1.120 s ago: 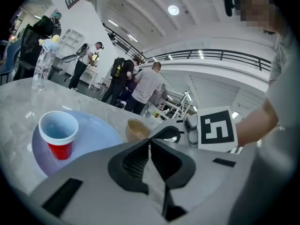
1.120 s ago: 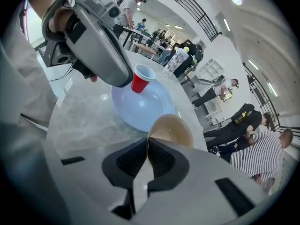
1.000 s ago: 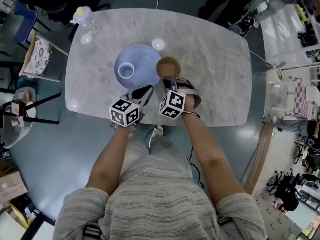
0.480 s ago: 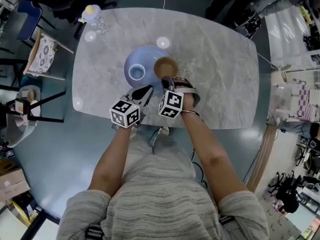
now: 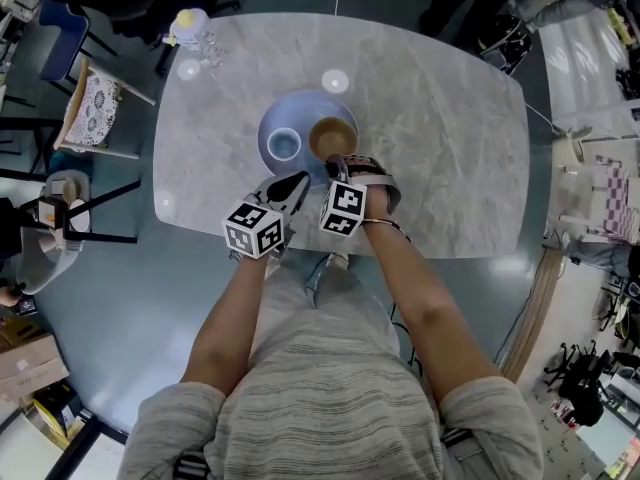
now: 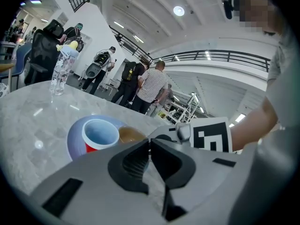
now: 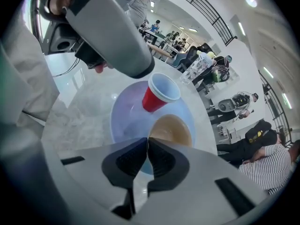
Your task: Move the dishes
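Observation:
A light blue plate (image 5: 297,116) lies mid-table on the grey marble table (image 5: 440,148). On it stand a red cup (image 5: 284,145) with a pale inside and a brown bowl (image 5: 333,138). My right gripper (image 5: 338,166) reaches from the near side and is shut on the bowl's near rim. In the right gripper view the bowl (image 7: 171,130) sits just past the closed jaws, over the plate (image 7: 125,118), with the cup (image 7: 158,93) behind. My left gripper (image 5: 292,186) hovers near the plate's front edge, shut with nothing in it. Its view shows the cup (image 6: 99,134) and plate (image 6: 74,137).
A clear water bottle (image 5: 197,30) stands at the table's far left corner. Chairs (image 5: 90,108) stand off the table's left side. The table's near edge (image 5: 420,248) runs under my forearms. People stand beyond the far side.
The brown bowl, held in my right gripper, has shifted left from beside the plate to over the plate's right part. The left gripper has barely moved.

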Demonstrator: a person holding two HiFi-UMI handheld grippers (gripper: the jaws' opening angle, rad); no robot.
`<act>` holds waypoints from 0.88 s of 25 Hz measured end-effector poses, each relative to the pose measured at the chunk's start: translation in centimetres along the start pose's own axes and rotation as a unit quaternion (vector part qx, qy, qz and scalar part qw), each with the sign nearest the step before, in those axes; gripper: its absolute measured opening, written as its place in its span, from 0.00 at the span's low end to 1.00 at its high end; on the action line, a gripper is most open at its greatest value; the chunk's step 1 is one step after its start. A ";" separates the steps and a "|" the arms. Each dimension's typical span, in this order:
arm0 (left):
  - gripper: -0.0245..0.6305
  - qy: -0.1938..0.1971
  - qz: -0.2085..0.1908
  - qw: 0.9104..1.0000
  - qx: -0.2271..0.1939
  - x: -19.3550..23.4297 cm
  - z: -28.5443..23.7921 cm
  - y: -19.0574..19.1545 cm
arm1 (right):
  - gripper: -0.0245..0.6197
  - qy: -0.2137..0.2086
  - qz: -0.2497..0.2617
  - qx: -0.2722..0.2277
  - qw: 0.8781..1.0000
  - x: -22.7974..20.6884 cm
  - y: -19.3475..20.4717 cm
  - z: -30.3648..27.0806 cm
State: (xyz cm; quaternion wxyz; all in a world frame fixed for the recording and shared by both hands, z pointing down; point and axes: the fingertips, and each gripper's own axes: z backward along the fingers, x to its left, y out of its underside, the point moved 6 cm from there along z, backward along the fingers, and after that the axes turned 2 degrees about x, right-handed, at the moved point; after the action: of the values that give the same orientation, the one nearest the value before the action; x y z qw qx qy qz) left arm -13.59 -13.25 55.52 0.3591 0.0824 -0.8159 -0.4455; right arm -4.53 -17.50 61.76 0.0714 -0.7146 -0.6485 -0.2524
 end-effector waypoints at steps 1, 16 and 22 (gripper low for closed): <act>0.08 -0.001 0.000 1.000 0.001 0.1 0.1 0.0 | 0.08 -0.002 0.000 0.002 1.000 0.1 0.1 -0.2; 0.08 -0.005 0.002 1.000 0.004 0.3 0.1 0.3 | 0.08 -0.015 -0.009 -0.002 1.000 0.5 0.0 -1.0; 0.08 -0.003 0.004 1.000 0.005 0.1 -0.1 0.5 | 0.16 -0.023 -0.029 -0.010 0.999 0.4 0.0 -1.0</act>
State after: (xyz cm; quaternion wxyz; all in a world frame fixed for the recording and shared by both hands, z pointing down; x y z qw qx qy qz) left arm -13.52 -13.09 55.98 0.3578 0.0793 -0.8198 -0.4399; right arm -4.76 -17.60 62.81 0.0419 -0.7017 -0.6678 -0.2448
